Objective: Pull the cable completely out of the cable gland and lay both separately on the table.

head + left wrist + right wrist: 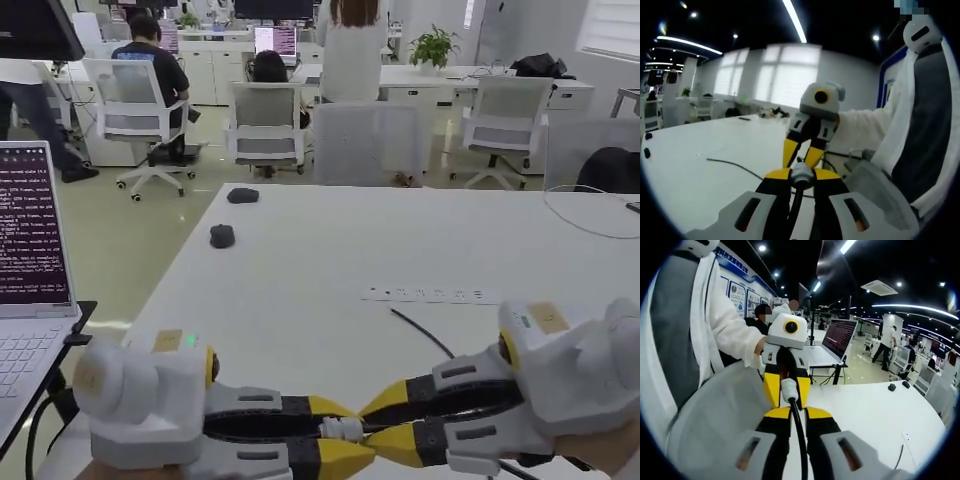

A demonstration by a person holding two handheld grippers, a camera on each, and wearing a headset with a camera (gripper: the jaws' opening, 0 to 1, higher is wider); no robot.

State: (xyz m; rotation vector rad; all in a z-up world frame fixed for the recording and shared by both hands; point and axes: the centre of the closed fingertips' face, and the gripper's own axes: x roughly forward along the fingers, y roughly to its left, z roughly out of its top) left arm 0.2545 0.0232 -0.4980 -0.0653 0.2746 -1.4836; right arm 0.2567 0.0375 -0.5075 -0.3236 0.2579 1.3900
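Cable gland (789,388) and cable (799,440) are not yet apart. Both are held up in the air just above the near edge of the bench (300,270), between two grippers that meet tip to tip.

The left gripper (345,432) has its yellow jaw tips pressed in on the pale body of the gland. The right gripper (798,413) faces it from the other side and pinches the black cable just behind the gland. In the right gripper view, the cable runs back between that gripper's jaws. In the head view, the rest of the cable trails off under the right gripper and lies loose across the bench top, well clear of the two computer mice (222,236) farther back.

The step in hand looks like the pull itself: both grips seem set and the two parts are lined up end to end. How much cable sits inside the gland, or whether any sticks out on the left gripper's side, is hidden by the jaws.

The next move calls for the left gripper to keep the gland steady while the right one draws the cable straight back along its own line. A crooked pull would likely jam the cable in the gland's seal. The right grip is close to the gland, so it may slip on the smooth jacket and need a fresh hold. Once the end is free, each part needs its own spot on the bench, not touching the other.
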